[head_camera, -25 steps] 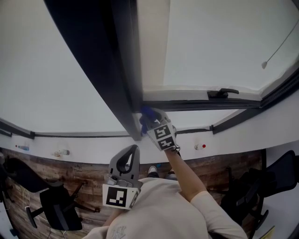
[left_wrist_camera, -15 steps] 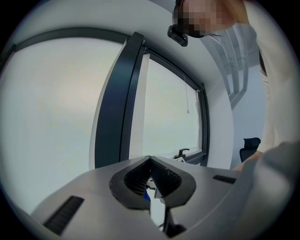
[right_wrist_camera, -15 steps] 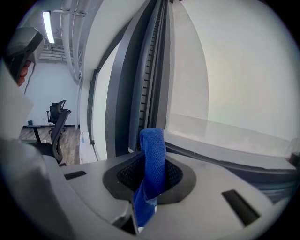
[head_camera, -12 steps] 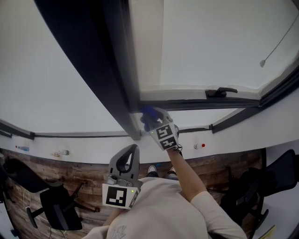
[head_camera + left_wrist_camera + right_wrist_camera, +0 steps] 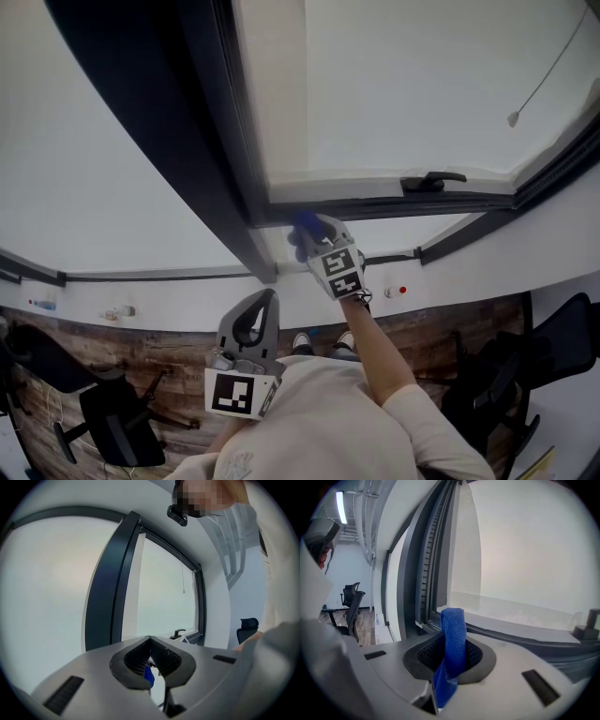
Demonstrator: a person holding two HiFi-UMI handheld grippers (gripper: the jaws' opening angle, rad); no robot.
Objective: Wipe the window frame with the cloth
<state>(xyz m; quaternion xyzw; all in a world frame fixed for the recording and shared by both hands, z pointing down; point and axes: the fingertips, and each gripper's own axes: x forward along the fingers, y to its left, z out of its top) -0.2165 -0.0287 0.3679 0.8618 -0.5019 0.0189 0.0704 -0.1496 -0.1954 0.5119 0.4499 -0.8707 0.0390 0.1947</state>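
Observation:
The dark window frame's upright bar (image 5: 216,159) meets its lower rail (image 5: 394,206) near the middle of the head view. My right gripper (image 5: 309,232) is shut on a folded blue cloth (image 5: 302,225) and holds it against the rail, just right of that corner. In the right gripper view the blue cloth (image 5: 452,639) stands up between the jaws of my right gripper (image 5: 452,620), with the frame (image 5: 433,573) close behind it. My left gripper (image 5: 267,298) hangs low by the person's chest, shut on nothing and well short of the frame (image 5: 105,583).
A black window handle (image 5: 429,180) sits on the lower rail to the right. A blind cord with a pull (image 5: 514,119) hangs at upper right. Below are a white sill (image 5: 169,305), wooden floor and black office chairs (image 5: 112,422) (image 5: 506,375).
My right gripper has slid the cloth a little rightwards along the lower rail, away from the corner. My left gripper has stayed put.

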